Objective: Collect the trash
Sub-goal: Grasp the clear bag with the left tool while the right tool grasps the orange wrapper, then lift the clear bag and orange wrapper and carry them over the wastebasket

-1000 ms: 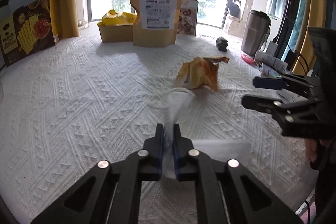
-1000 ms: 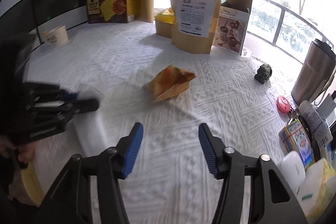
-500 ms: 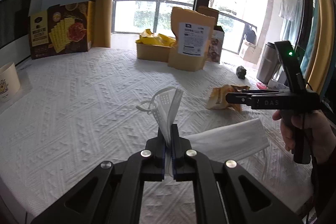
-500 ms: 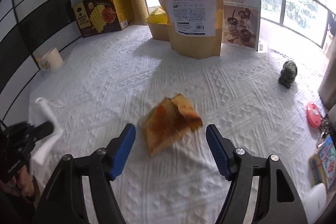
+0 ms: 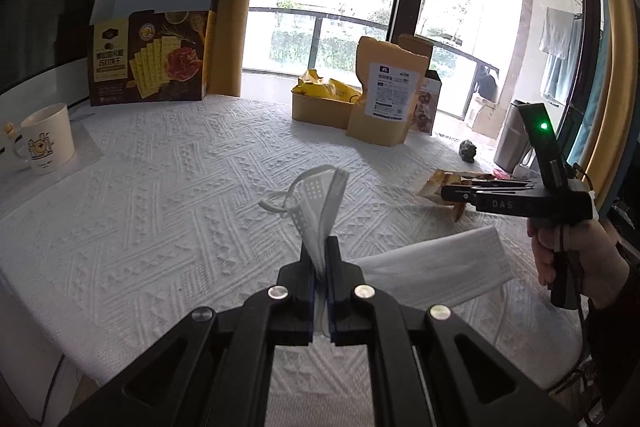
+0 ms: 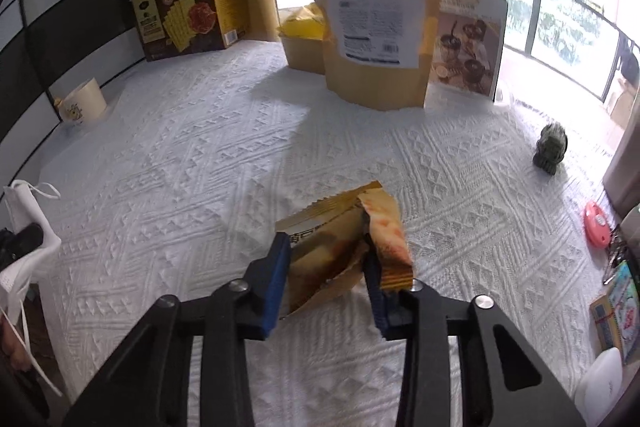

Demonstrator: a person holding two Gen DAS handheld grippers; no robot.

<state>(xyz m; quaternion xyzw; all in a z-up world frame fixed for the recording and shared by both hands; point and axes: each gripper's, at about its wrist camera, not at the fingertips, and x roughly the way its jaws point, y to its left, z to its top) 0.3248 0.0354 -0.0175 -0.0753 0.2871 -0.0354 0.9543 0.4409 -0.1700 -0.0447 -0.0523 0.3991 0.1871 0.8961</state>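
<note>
Pointing away from right tool [image 6: 326, 277], wrapper [image 6: 344, 247].

One mask [image 5: 320, 203], one wrapper [image 6: 344, 251], one mug [image 5: 46, 139]

Black plastic left gripper [image 5: 320, 259], built from angular linkage arms with triangular cut-outs. Four round silver screws in a row across the linkage, behind two narrow black fingers [image 5: 307, 267] edged in blue. Right gripper [image 6: 326, 279] of the same black frame, with thick blue pads [image 6: 276, 283] on the fingers' inner faces and silver screws at the pivots. From the left gripper's camera, side-on: flat black body lettered "DAS" in pale capitals, a black upright block above it carrying a lit green lamp, a black handle below. Thin black cable trailing beneath the handle. Dark sleeve at the wrist of the right hand [image 5: 576, 259].
</note>
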